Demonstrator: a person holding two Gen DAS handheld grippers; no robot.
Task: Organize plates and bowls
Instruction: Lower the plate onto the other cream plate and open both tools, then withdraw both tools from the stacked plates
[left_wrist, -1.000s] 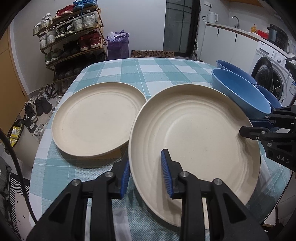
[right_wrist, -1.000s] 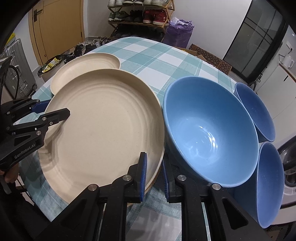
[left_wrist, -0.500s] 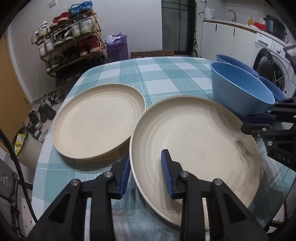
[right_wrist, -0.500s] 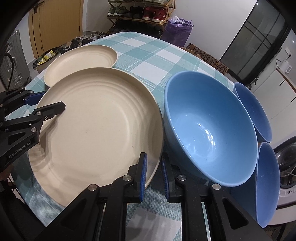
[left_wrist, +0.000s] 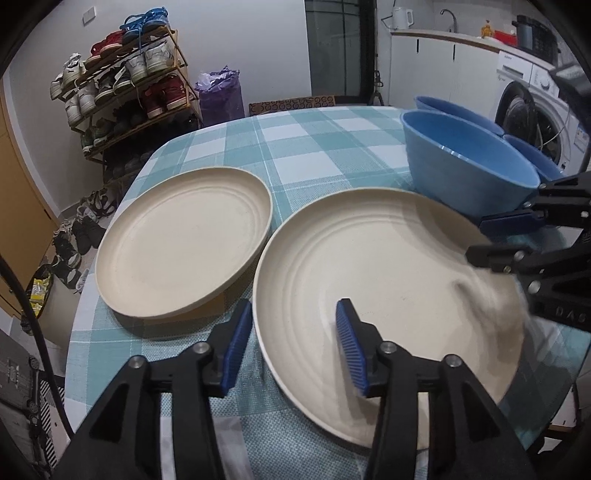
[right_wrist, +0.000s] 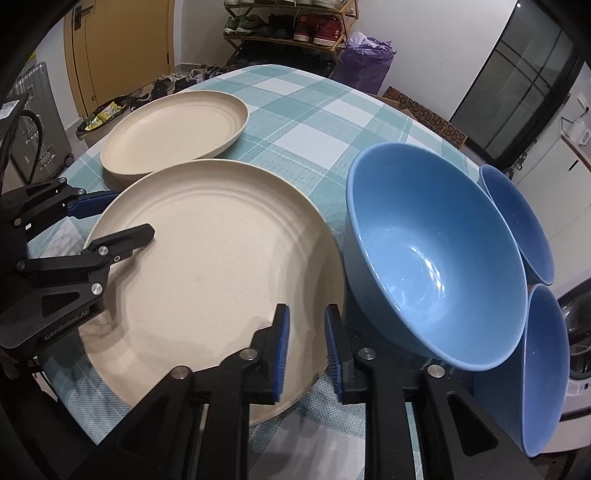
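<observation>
A large cream plate (left_wrist: 388, 277) (right_wrist: 207, 277) lies flat on the checked table (left_wrist: 314, 147), just right of a smaller cream plate (left_wrist: 184, 240) (right_wrist: 173, 133). My left gripper (left_wrist: 293, 347) (right_wrist: 110, 218) straddles the large plate's near-left rim; its jaws are opening and the pads stand off the rim. On the opposite rim, my right gripper (right_wrist: 306, 350) (left_wrist: 480, 238) is also opening, with the edge loose between its pads. A big blue bowl (right_wrist: 436, 258) (left_wrist: 465, 173) stands right beside that rim.
Two smaller blue bowls (right_wrist: 517, 221) (right_wrist: 546, 369) lean behind and beside the big one at the table's right edge. Beyond the table are a shoe rack (left_wrist: 125, 85), a purple bag (left_wrist: 219, 96) and a washing machine (left_wrist: 535, 103).
The large plate, which overlapped the small plate's edge, has come down flat beside it. Both grippers' jaws have spread off its rim.
</observation>
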